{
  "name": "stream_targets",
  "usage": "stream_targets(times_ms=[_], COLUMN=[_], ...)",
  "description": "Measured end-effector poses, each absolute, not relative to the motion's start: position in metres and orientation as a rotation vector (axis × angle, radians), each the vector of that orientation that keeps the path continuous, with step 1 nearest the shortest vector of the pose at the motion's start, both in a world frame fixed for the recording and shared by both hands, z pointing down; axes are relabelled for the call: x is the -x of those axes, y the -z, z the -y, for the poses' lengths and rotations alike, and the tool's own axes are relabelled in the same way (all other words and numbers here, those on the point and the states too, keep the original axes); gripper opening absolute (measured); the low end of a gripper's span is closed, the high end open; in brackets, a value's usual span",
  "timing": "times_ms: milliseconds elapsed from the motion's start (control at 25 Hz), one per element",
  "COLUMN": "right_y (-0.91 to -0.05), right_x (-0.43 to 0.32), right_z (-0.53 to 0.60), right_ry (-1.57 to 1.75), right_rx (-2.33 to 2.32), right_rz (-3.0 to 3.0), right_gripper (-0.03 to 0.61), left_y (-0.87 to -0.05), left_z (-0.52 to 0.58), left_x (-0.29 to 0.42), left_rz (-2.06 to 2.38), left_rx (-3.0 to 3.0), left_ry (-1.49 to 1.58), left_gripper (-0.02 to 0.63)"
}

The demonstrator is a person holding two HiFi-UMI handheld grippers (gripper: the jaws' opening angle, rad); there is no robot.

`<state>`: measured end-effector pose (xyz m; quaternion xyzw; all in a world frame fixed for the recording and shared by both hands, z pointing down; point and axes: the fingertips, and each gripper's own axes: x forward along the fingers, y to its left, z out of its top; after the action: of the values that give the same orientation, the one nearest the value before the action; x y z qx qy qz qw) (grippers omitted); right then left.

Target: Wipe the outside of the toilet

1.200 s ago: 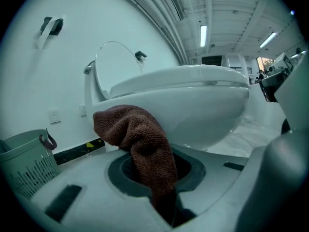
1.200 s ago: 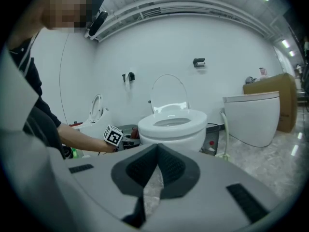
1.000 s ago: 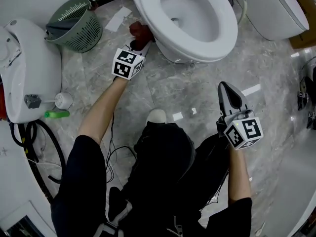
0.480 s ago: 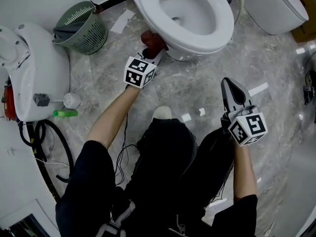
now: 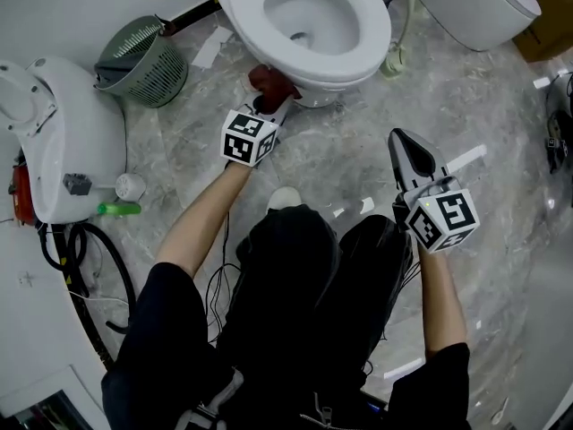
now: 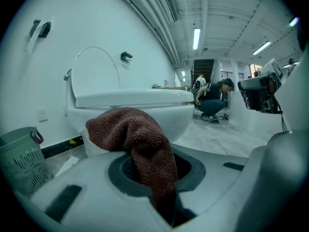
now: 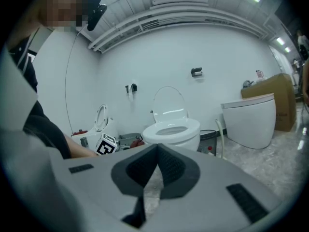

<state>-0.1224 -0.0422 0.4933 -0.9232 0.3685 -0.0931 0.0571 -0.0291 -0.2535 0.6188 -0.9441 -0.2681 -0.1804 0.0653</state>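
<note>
My L gripper (image 5: 271, 106) has its jaws clenched on the dark red cloth (image 6: 137, 139). Cloth's low down by the toilet (image 5: 365, 54), under the bowl's rim, on my left. R gripper (image 5: 403, 146) has its jaws pressed together w/ nothing btwn them, over the floor (image 5: 340, 155), well apart from the bowl.

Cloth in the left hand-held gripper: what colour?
Dark reddish-brown looped-pile cloth, clearest in the left gripper view.
</note>
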Motion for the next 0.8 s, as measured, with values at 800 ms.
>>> stream_targets(times_ms=[800], right_y=[-0.49], right_x=[0.089], right_z=[-0.048], right_ry=[0.292], right_rx=[2.866], right_rz=[-1.013], right_gripper=[0.002], left_y=[-0.583], left_z=[0.073], left_x=[0.046], left_rz=[1.235], left_rx=[2.917], left_ry=[0.345], left_gripper=[0.074])
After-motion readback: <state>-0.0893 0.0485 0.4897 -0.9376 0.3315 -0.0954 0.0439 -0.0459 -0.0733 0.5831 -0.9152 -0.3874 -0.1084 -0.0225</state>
